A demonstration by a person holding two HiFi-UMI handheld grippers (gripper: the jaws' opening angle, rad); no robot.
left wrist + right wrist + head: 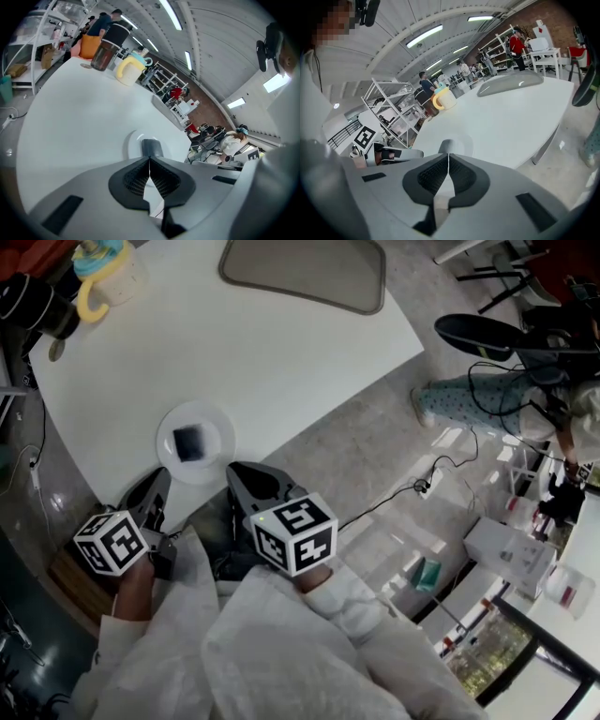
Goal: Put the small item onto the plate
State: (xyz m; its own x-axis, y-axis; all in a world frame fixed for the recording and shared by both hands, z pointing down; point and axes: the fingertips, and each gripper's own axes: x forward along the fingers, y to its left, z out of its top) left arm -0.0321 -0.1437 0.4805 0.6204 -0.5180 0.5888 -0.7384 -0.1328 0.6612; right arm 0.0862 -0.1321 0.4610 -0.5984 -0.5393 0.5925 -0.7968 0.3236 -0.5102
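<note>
Near the plate point(218, 427) holding the small item point(188, 442), we angle the left gripper point(157, 483) and right gripper point(240, 475) downward, both clenched empty.

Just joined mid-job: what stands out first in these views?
A small dark item lies on the white plate, near the closest edge of the white table. Just short of it hang the left gripper and right gripper, fingers shut on nothing. At the far end sit a grey tray and a yellow-handled cup.
</note>
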